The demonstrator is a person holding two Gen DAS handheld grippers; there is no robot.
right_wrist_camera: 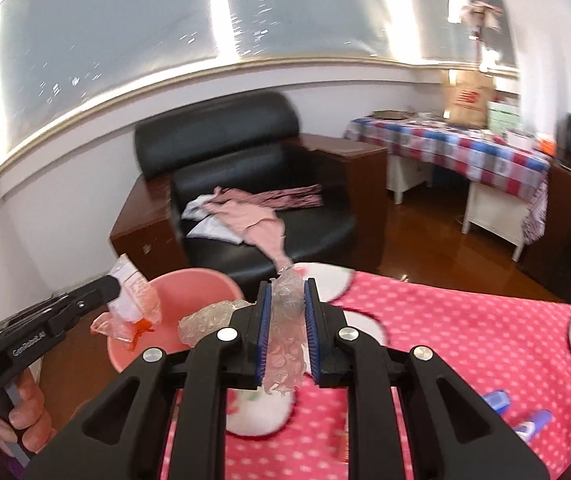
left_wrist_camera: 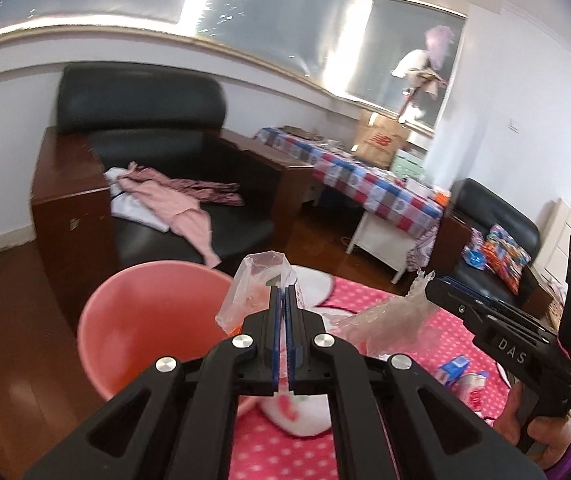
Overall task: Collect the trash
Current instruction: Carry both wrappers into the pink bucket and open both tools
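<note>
My left gripper (left_wrist_camera: 284, 292) is shut on a clear plastic wrapper (left_wrist_camera: 249, 288) with orange and white print. In the right wrist view that wrapper (right_wrist_camera: 133, 300) hangs from the left gripper (right_wrist_camera: 112, 281) over the pink bin (right_wrist_camera: 195, 284). My right gripper (right_wrist_camera: 287, 290) is shut on a crumpled strip of bubble wrap (right_wrist_camera: 285, 320) that fills the gap between its blue pads and trails out to the left. The left wrist view shows the right gripper (left_wrist_camera: 431, 282) beside the bin (left_wrist_camera: 137, 320), with the bubble wrap (left_wrist_camera: 389, 316) over the pink dotted cloth.
A pink polka-dot cloth (right_wrist_camera: 445, 320) covers the surface below, with small blue packets (right_wrist_camera: 497, 400) on it. Behind stand a black armchair (right_wrist_camera: 245, 168) with pink clothes (right_wrist_camera: 257, 216), a table under a checked cloth (right_wrist_camera: 465, 148) with a cardboard box (right_wrist_camera: 469, 98), and a second black sofa (left_wrist_camera: 497, 232).
</note>
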